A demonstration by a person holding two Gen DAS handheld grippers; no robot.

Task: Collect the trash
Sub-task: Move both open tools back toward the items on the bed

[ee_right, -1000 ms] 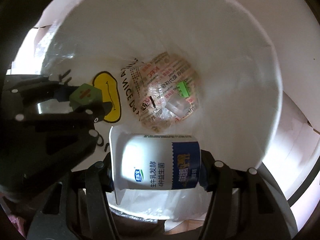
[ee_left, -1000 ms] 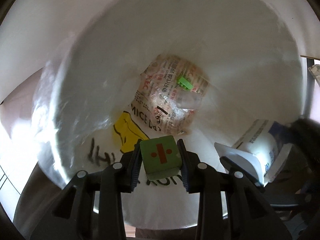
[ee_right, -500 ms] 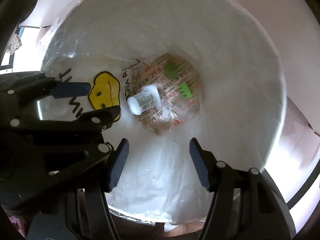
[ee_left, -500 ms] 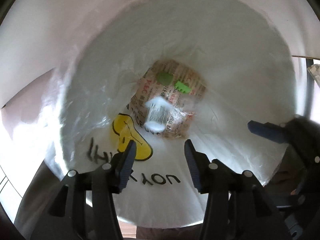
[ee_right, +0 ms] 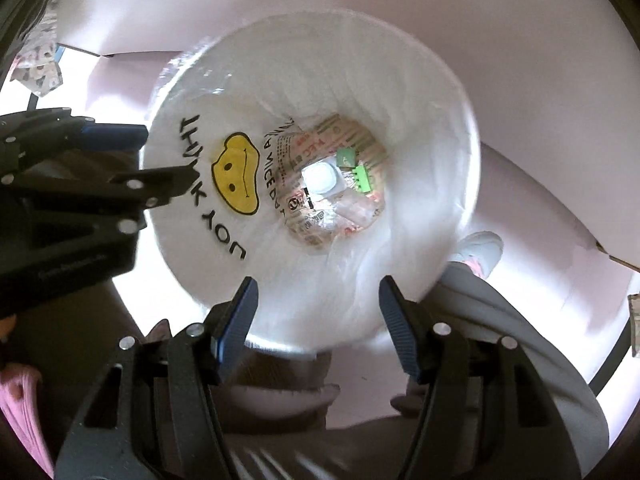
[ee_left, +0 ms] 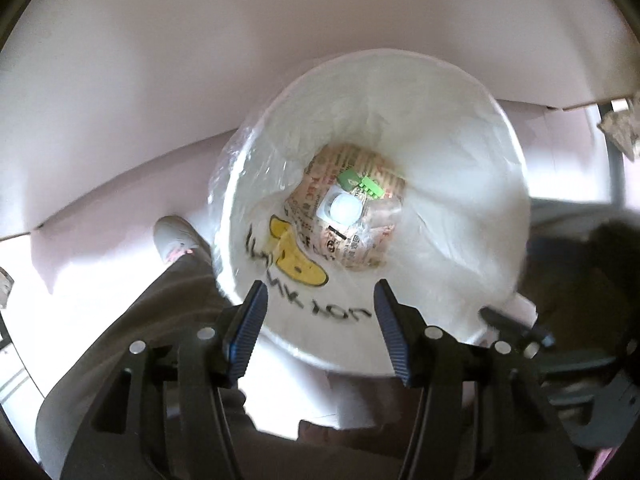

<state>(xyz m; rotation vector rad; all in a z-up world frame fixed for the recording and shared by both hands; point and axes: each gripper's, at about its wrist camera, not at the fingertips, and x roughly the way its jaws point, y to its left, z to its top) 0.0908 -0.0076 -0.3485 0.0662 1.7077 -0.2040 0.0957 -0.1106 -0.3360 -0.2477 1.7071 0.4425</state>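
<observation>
Both grippers hang over the white lined bin (ee_left: 460,184), pointing down into it. Left gripper (ee_left: 318,320) jaws opening, nothing between them. Right gripper (ee_right: 318,320) jaws parted, also empty. Trash sits at the bin bottom: white yogurt cup (ee_left: 344,206) on a printed wrapper (ee_left: 352,248), green block (ee_left: 349,178) touching the cup. Person's shoe (ee_left: 176,236) just beside the bin.
</observation>
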